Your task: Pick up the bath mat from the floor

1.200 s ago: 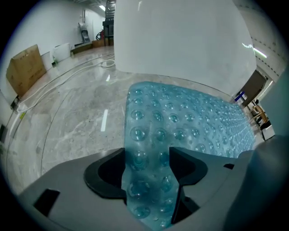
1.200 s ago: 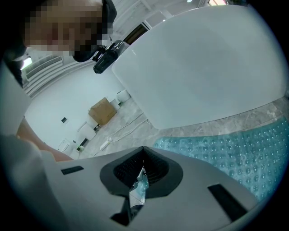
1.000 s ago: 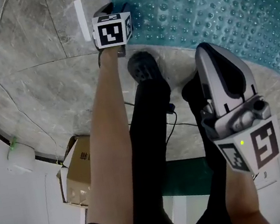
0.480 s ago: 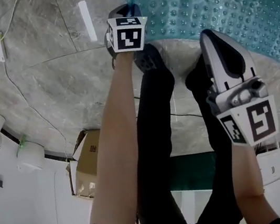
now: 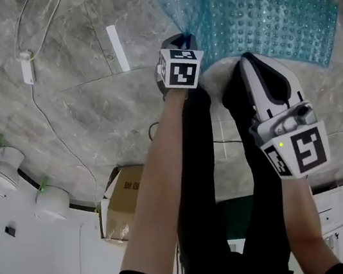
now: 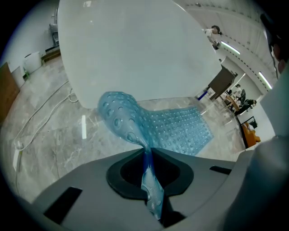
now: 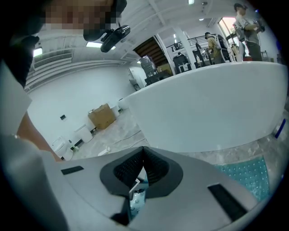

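Note:
The teal, bumpy bath mat (image 5: 261,14) lies on the grey marble floor at the top of the head view. Its near left corner is pulled up into a fold. My left gripper (image 5: 185,38) grips that corner, its jaws closing, and the pads pinch a strip of mat (image 6: 151,189). From there the mat (image 6: 158,124) rises and drapes back down to the floor. My right gripper (image 5: 252,64) hovers shut just short of the mat's near edge with nothing in it. In the right gripper view its jaws (image 7: 143,155) meet, and the mat (image 7: 246,176) shows at lower right.
A white bathtub (image 6: 135,45) stands just beyond the mat. The person's black-trousered legs (image 5: 198,180) and shoes are between the two arms. On the floor are a cardboard box (image 5: 120,200), a white cable with plug (image 5: 27,66) and a white strip (image 5: 117,48). White fixtures (image 5: 2,174) line the left.
The left gripper has shut on the mat's near left corner and lifted it, so the corner now stands folded up. The right gripper has stayed shut beside the mat's edge.

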Motion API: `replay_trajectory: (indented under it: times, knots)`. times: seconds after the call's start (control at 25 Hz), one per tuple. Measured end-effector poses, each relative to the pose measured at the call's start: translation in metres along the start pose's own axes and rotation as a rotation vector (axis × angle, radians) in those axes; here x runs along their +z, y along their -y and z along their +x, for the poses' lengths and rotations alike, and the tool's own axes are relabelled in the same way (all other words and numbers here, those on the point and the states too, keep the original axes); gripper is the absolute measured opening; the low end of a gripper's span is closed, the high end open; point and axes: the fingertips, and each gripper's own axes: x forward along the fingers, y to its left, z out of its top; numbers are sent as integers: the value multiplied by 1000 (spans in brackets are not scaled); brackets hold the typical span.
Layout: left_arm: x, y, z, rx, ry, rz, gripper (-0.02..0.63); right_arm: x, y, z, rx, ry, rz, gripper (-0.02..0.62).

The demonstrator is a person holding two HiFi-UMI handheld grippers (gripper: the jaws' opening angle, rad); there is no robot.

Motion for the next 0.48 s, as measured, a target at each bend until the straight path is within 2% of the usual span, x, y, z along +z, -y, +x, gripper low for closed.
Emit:
replay_trajectory:
  times: [0.16,0.48]
  knots:
    - [24,51,-46,-30,-11,34,40,48,-3,-50,-23,26,-1,12]
    - [91,168,-134,-134,32,244,40,122,15,-160,-98,111,50,11]
